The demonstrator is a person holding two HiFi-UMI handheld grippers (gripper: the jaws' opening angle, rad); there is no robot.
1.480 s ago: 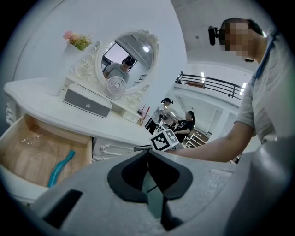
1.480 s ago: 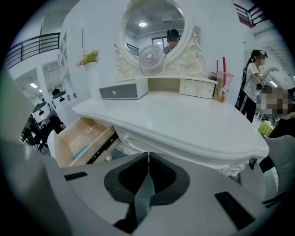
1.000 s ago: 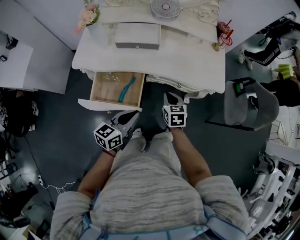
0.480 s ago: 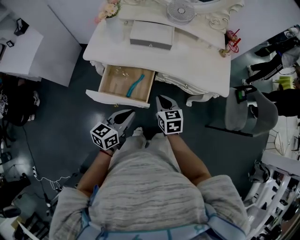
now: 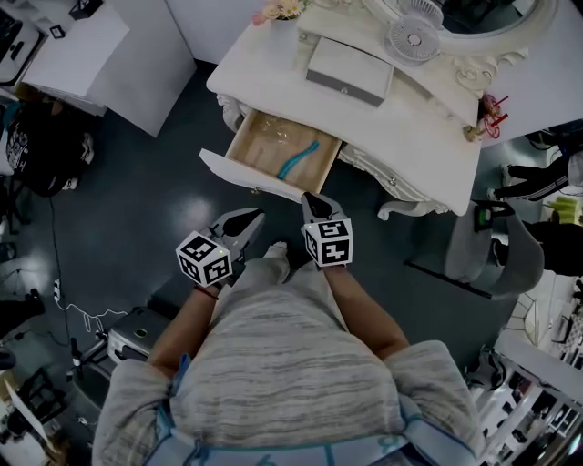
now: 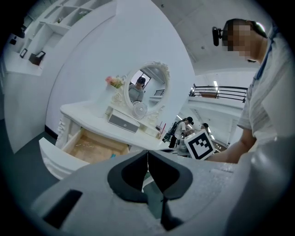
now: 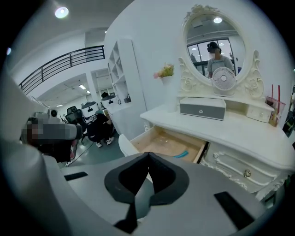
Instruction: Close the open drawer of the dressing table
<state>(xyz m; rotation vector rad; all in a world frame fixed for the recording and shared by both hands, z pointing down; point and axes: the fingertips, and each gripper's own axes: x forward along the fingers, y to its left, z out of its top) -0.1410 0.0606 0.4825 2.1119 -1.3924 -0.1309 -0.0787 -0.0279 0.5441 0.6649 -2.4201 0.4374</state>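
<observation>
The white dressing table [image 5: 428, 136] stands slanted at the upper right of the head view. Its wooden drawer [image 5: 273, 146] is pulled out, with a teal object [image 5: 299, 160] lying inside and the white drawer front [image 5: 246, 177] facing me. My left gripper [image 5: 258, 215] is shut and empty, a little short of the drawer front. My right gripper [image 5: 308, 197] is shut too, close to the front's right end. In the left gripper view the drawer [image 6: 94, 147] lies ahead to the left of the shut left gripper [image 6: 147, 153]. The right gripper [image 7: 147, 155] points at the drawer [image 7: 166, 142].
A grey box [image 5: 349, 71], a small fan [image 5: 412, 38], flowers [image 5: 282, 9] and red items [image 5: 492, 107] sit on the tabletop before the oval mirror [image 7: 215, 41]. A grey chair [image 5: 492, 250] stands at the right. A white cabinet [image 5: 118, 64] and dark bags [image 5: 46, 146] are at the left.
The head view has swung, so the table and drawer now sit slanted further right. Both grippers have shifted across the floor with the person and stay shut near the drawer front.
</observation>
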